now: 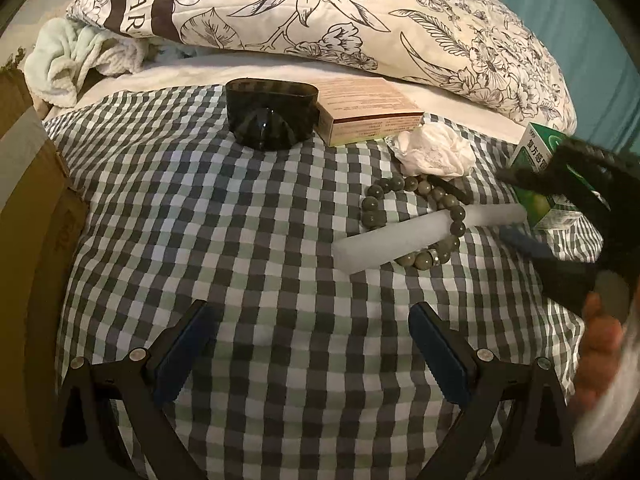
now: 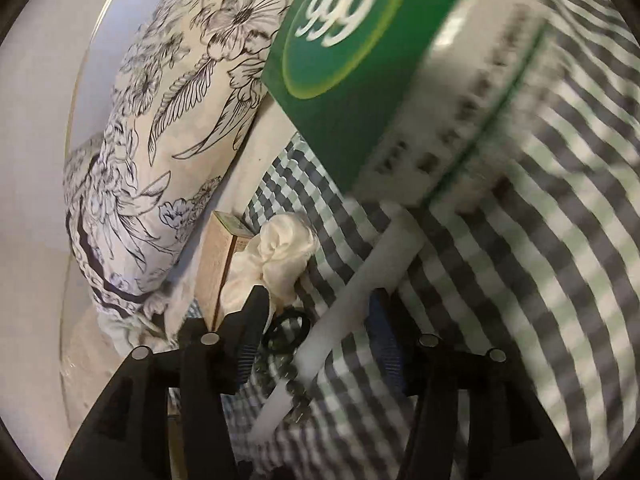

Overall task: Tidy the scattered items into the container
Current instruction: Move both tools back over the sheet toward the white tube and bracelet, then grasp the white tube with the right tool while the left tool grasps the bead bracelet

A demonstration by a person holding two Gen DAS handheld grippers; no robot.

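Left wrist view overlooks checked bedspread [image 1: 256,240], right view close, tilted

Left wrist view: the bed [image 1: 200,220] carries all items. At the far edge lies a pillow [image 1: 340,12], with a towel [image 1: 68,60] at its left end. Before the pillow stands a container [image 1: 272,114]; a flat box [image 1: 368,110] lies touching its right side. A crumpled tissue [image 1: 436,150] lies just right of and before the flat box. Nearer, a bead bracelet [image 1: 416,224] lies draped over a stick [image 1: 428,236], with a hair tie [image 1: 450,188] touching the bracelet's far side. At the right edge, a medicine box [image 1: 540,160] stands beyond the stick's right end.
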